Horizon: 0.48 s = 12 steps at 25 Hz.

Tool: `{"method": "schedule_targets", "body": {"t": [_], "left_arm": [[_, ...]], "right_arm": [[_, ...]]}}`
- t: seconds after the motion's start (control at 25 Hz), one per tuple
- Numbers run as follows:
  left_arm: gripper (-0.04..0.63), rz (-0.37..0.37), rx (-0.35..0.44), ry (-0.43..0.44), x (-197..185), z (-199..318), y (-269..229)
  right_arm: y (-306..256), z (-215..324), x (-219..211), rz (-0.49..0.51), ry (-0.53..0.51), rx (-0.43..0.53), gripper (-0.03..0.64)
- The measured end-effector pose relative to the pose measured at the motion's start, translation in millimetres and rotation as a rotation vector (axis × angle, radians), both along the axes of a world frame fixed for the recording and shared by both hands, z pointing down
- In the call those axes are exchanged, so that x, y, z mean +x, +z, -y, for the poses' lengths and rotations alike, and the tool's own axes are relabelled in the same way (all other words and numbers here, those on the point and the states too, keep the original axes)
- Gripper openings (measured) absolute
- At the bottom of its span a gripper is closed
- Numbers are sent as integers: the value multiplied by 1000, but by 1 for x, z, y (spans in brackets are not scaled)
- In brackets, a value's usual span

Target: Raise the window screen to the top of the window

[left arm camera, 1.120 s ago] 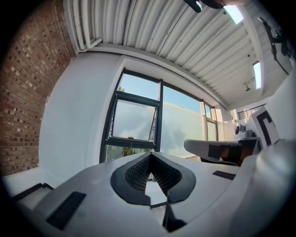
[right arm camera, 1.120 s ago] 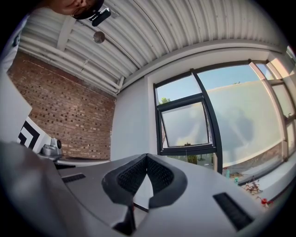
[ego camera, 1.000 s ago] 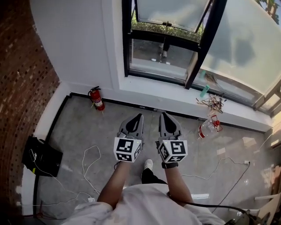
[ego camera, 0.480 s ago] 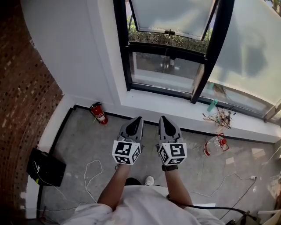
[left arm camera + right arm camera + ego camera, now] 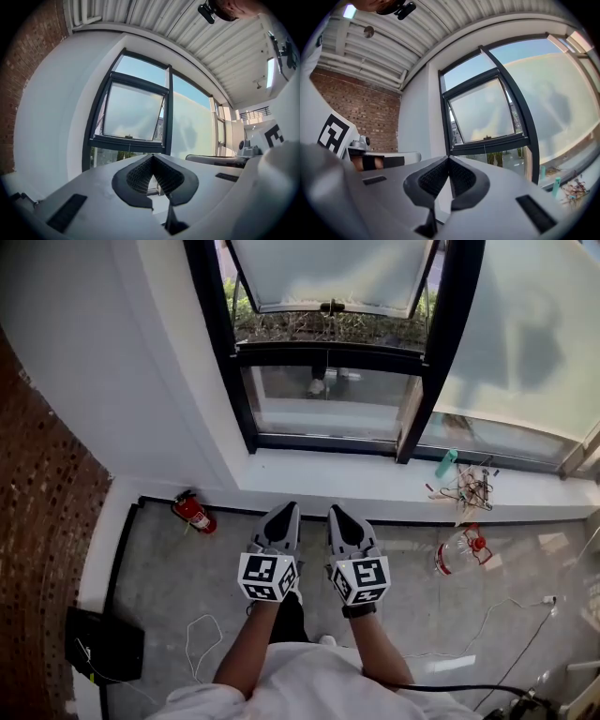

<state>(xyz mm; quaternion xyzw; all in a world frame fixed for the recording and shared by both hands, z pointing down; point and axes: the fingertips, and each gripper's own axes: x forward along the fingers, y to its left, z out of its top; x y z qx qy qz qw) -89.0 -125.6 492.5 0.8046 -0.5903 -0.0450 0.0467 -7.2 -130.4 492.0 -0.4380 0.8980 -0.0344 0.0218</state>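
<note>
"Two tools: how are they?"
"Your left tool [image 5: 287, 509] and right tool [image 5: 336, 511] are closed tight, empty, side by side. The window [image 5: 328, 357] sits at twelve o'clock beyond them, above the white sill [image 5: 356, 474]."

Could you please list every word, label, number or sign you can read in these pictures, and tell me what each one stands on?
No text can be read anywhere in these views.
Fire extinguisher: any label is too small to read.
Plastic bottle: no legible print.
Left gripper and right gripper: their cubes carry only black-and-white square markers, no letters or numbers.
</note>
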Motion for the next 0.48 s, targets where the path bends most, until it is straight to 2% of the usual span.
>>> {"method": "schedule_targets", "body": {"t": [0.16,0.48], "left_arm": [[0,-36,-11,60,-21,86,10],[0,-63,48,130,-75,239,-36]], "right_arm": [[4,76,-25,-30,37,7,2],[-35,226,-80,-62,104,42,2]]}}
